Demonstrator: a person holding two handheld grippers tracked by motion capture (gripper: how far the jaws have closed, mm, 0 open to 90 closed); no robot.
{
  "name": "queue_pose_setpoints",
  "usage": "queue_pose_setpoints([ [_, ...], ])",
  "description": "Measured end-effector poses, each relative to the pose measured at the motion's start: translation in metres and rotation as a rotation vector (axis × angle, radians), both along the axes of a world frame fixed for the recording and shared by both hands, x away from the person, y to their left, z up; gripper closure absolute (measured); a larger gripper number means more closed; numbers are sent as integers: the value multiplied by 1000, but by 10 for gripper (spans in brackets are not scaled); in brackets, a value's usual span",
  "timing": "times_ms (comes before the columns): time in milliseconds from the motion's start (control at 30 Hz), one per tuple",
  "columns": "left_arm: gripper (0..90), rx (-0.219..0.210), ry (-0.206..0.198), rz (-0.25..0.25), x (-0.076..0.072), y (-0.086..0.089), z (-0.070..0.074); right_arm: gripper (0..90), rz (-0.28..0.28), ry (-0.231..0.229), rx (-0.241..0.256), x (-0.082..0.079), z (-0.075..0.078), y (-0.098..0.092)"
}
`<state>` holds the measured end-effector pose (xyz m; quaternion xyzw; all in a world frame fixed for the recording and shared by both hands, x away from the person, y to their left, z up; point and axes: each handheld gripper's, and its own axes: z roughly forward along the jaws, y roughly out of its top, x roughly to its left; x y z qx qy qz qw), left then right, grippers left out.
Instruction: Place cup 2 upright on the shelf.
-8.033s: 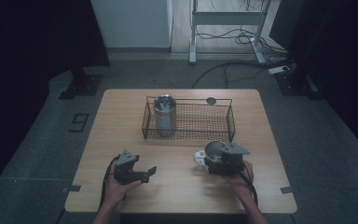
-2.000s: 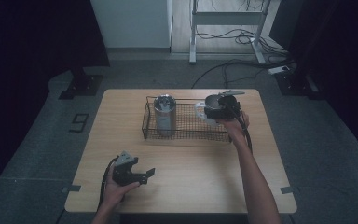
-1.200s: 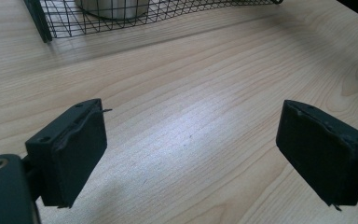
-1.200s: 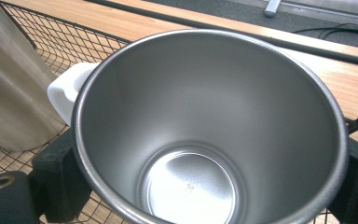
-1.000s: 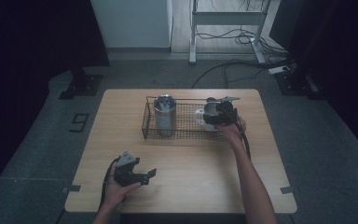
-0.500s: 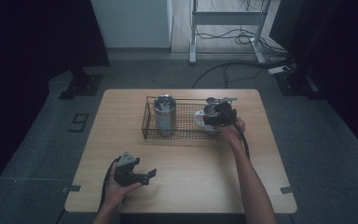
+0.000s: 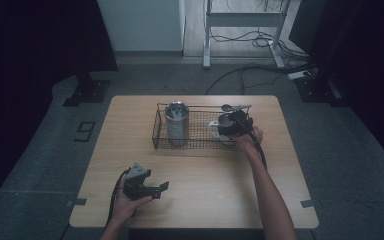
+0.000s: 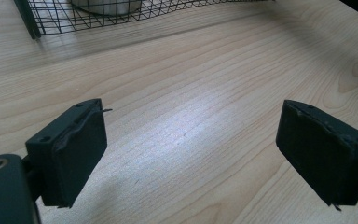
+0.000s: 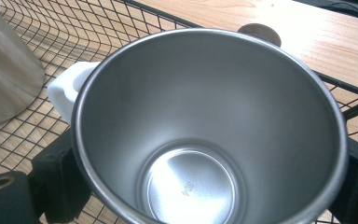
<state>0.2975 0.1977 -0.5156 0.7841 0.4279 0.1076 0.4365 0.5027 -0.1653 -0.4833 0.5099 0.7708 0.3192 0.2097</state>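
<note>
A steel mug (image 9: 205, 135) with a white handle (image 9: 67, 91) sits between my right gripper's (image 9: 205, 186) jaws, which are shut on its sides. In the high view the right gripper (image 7: 234, 125) holds the mug (image 7: 221, 129) inside the right end of a black wire basket (image 7: 198, 131). A tall steel tumbler (image 7: 176, 122) stands upright in the basket's left end; its side shows in the right gripper view (image 9: 4, 70). My left gripper (image 7: 150, 189) rests near the table's front left, open with nothing between its jaws (image 8: 191, 154).
A wooden table (image 7: 195, 200) carries everything, with bare wood in front of the basket. A small dark round thing (image 7: 226, 107) lies behind the basket at the back right; it also shows as a dark disc (image 9: 259, 32). Cables lie on the floor beyond the table.
My right gripper carried the mug from the table's front up to the basket's right end and has lowered it slightly over the last second. The left gripper has stayed put.
</note>
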Motion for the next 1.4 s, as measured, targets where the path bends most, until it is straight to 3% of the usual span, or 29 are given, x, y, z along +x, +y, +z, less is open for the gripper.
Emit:
queue_pose_setpoints([
  [267, 89, 4, 3, -1, 0, -1, -1, 74, 10, 17, -11, -1, 1, -1],
  [533, 89, 1, 2, -4, 0, -1, 0, 70, 7, 40, -57, -5, 2, -4],
  [633, 89, 1, 3, -3, 0, -1, 0, 67, -4, 29, -90, -6, 1, -4],
  [833, 89, 5, 8, -6, 0, -2, -1, 60, -8, 32, -82, -7, 2, -6],
  [1167, 89, 8, 8, -9, 0, -4, -2, 0, 1, 16, -5, -12, 10, -14],
  [1400, 89, 8, 7, -10, -1, -4, -1, 0, -15, -37, 32, -19, 22, -19],
])
